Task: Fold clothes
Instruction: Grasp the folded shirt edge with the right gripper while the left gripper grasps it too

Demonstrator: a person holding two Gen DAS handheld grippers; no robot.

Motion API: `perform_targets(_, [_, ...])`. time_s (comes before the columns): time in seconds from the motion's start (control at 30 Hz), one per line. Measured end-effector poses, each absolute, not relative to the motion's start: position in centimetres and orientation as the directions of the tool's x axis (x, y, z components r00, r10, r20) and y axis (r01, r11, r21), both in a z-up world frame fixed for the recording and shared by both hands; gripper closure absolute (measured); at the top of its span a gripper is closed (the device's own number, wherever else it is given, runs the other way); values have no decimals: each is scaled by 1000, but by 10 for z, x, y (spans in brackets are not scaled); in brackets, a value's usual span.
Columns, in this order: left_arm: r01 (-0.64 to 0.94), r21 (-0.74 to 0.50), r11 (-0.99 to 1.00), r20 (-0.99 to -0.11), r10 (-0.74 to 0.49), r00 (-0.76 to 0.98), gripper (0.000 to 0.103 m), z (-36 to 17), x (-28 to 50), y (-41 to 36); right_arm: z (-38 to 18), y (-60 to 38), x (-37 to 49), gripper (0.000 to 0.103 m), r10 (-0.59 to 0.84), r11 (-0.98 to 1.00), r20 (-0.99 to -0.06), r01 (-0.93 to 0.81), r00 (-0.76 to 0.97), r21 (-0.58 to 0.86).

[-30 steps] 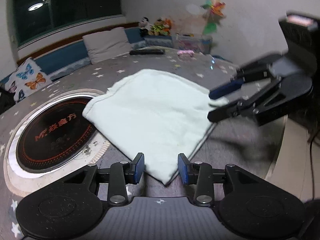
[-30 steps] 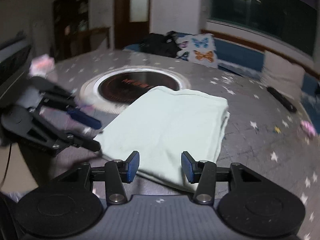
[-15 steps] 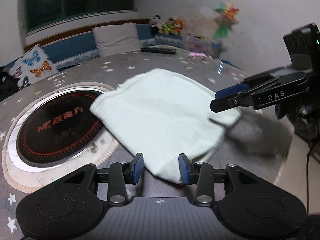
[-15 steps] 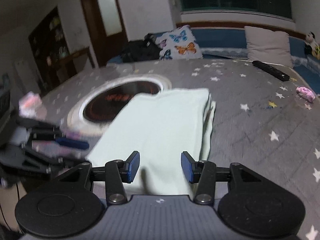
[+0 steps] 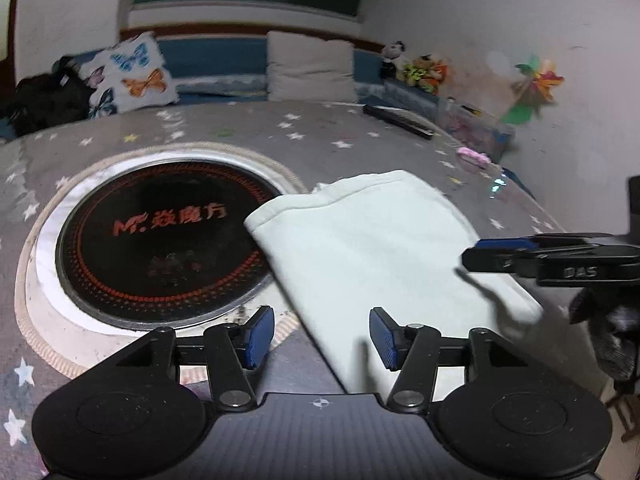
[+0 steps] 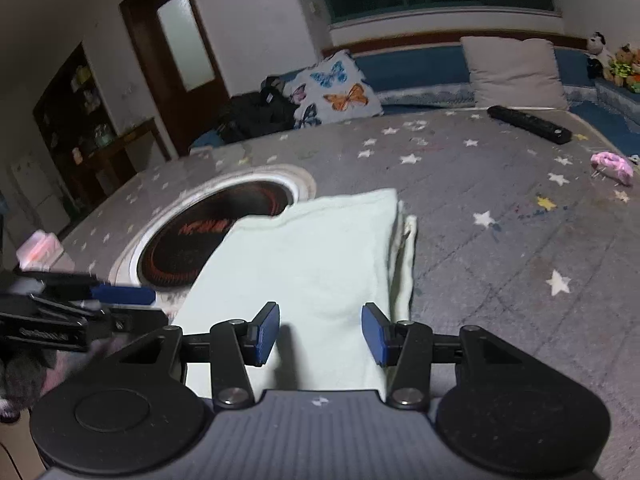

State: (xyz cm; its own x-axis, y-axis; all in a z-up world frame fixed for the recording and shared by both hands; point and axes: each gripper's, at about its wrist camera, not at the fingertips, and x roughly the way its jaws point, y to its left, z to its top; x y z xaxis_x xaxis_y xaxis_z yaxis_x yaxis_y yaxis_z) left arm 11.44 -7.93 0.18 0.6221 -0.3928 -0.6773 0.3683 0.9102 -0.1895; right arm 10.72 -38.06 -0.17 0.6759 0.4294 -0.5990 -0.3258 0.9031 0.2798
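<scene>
A pale green folded cloth (image 5: 384, 248) lies flat on the grey star-patterned table, one corner over the round black cooktop (image 5: 160, 240). It also shows in the right wrist view (image 6: 312, 268), with stacked layers at its right edge. My left gripper (image 5: 322, 338) is open and empty above the cloth's near left edge. My right gripper (image 6: 320, 334) is open and empty above the cloth's near end. The right gripper also shows side-on at the right of the left wrist view (image 5: 480, 256). The left gripper shows at the left of the right wrist view (image 6: 140, 300).
A black remote (image 6: 528, 124) and a small pink object (image 6: 614, 162) lie at the table's far right. Cushions (image 5: 308, 66) and stuffed toys (image 5: 420, 68) line the bench behind. A dark bag (image 6: 256, 116) sits on the bench at the left. A small pink and white box (image 6: 38, 248) rests near the table's left edge.
Both grippers have swung round from the cloth's side corners to its near end. The cloth lies flatter and more squarely folded than a second ago. Both stay open.
</scene>
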Motion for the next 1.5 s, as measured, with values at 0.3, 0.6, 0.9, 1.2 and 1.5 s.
perform_targets(0.3, [302,-215,929,-692,-363,624,49,-6,138,-86,-13,-393,135,54,378,919,-604,-209,702,333])
perform_targets(0.6, [292,-236,927,-698,-371,613,52,-9,147,-91,-28,-396,150,45,383,908,-591,-171,710,382])
perform_targets(0.9, [254,-269,929,-701,-369,610,68,-9,151,-92,-34,-397,150,75,440,872,-574,-175,691,458])
perform_targets(1.2, [239,-273,932,-701,-363,614,66,-9,150,-93,-32,-397,145,83,439,866,-558,-168,704,470])
perform_targets(1.5, [242,-281,929,-699,-371,612,68,-10,150,-94,-33,-395,147,58,396,890,-561,-154,727,429])
